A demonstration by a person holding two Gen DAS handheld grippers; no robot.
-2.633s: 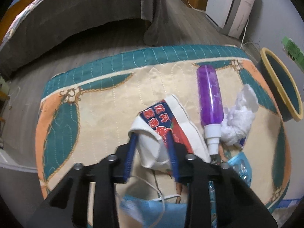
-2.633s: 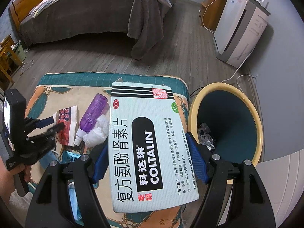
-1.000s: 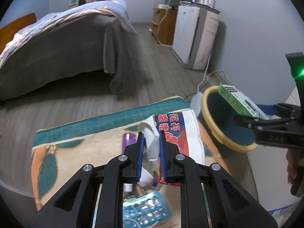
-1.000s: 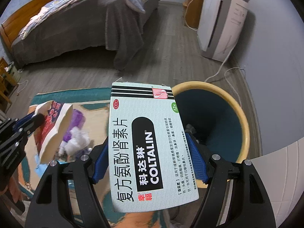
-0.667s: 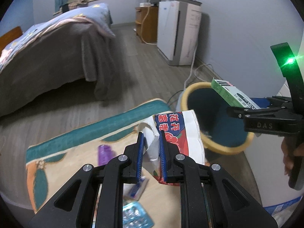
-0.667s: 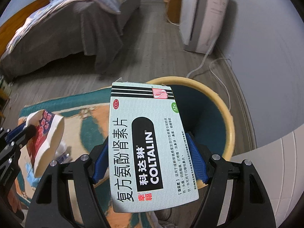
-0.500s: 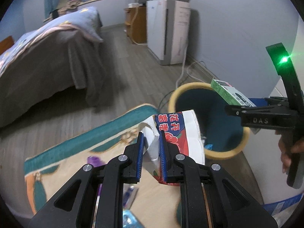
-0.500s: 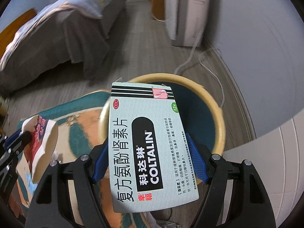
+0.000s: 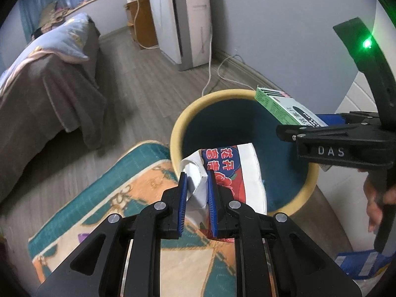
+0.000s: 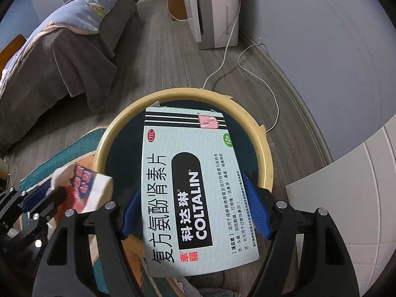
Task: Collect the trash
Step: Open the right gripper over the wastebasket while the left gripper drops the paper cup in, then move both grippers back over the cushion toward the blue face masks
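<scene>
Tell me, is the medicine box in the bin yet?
Not yet. The medicine box is clamped in the right gripper, held above the open mouth of the bin, not dropped inside.

Home bedroom: bed (image 10: pixel 61 39) with grey blanket and blue pillow, wood-plank floor (image 10: pixel 158 57), white air purifier (image 9: pixel 183 22) against wall, patterned quilt (image 9: pixel 118 198).

Dim indoor light, heavy fisheye bending, perhaps slight motion blur.

Pale green medicine box (image 10: pixel 188 185) hangs flat, label up, over the yellow-rimmed bin (image 10: pixel 259 133); crumpled red-and-white wrapper (image 9: pixel 232 170) is held above the bin's near-left rim.
</scene>
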